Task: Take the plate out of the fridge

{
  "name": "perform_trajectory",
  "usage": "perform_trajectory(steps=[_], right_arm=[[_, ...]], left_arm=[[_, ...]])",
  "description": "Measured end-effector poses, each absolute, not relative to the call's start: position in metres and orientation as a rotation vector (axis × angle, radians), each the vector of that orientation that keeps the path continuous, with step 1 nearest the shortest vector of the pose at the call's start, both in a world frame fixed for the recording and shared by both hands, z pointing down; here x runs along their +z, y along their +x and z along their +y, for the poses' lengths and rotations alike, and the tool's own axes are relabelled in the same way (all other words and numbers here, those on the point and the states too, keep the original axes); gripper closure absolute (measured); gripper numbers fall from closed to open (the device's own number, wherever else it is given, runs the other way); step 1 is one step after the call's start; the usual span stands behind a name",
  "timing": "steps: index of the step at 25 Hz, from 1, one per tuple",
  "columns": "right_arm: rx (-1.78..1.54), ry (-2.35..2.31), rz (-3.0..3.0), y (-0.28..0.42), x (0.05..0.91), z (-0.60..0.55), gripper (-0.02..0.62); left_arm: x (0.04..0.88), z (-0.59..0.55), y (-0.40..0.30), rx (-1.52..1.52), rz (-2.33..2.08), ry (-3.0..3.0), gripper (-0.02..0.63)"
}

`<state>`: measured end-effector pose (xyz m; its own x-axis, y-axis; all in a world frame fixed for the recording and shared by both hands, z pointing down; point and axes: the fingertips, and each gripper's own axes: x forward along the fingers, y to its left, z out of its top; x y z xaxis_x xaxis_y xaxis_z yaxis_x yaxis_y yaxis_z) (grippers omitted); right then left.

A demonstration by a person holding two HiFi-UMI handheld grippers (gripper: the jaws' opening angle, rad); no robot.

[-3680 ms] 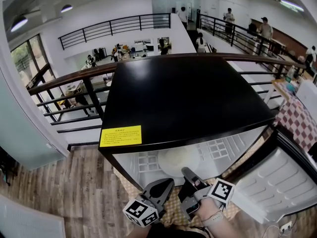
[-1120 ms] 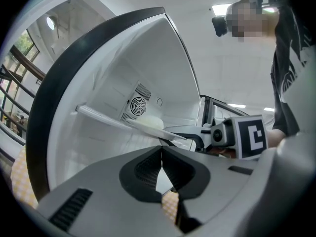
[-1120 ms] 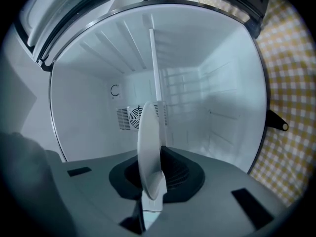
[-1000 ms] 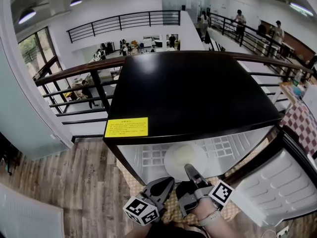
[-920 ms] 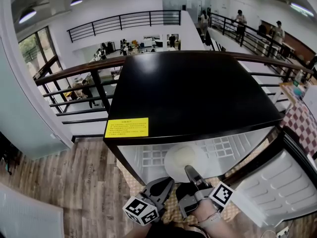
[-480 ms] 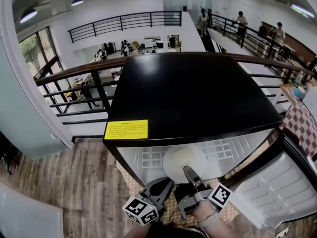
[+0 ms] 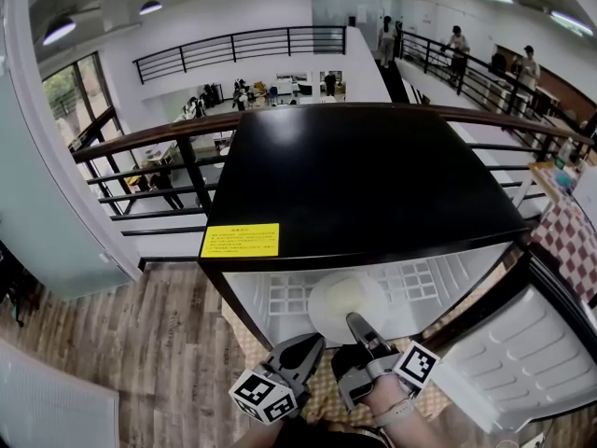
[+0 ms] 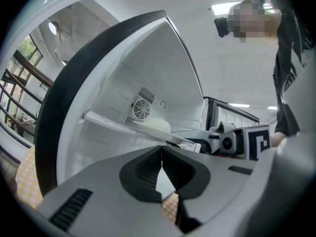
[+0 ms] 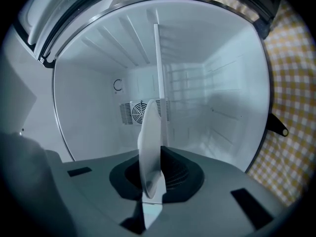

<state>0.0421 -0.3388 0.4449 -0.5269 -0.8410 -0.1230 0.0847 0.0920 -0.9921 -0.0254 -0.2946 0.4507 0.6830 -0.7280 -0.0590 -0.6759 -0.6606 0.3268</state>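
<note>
our right claw (image 9: 150, 194) is clamped on the near rim of the plate (image 9: 149, 132), which lies on the shelf (image 7: 280, 299) inside the open fridge (image 7: 364, 185). our left claw (image 8: 162, 168) is closed and empty, outside the fridge. with only a rim pinch, the plate may pivot, slip or snag the shelf edge as we pull.

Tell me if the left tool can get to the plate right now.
Probably yes: the fridge door stands open, the plate lies near the opening, and nothing sits between it and the left tool. The right tool clamps its near edge.
</note>
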Motion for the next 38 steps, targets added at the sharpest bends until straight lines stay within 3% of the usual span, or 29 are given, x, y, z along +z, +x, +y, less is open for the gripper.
perform_trajectory(steps=[38], right_arm=[[-1.509,-0.748,1.677,0.07,0.456,-0.244,0.549]], left_arm=[[0.457,-0.214,-0.019,-0.258,-1.186,2.598,0.597]])
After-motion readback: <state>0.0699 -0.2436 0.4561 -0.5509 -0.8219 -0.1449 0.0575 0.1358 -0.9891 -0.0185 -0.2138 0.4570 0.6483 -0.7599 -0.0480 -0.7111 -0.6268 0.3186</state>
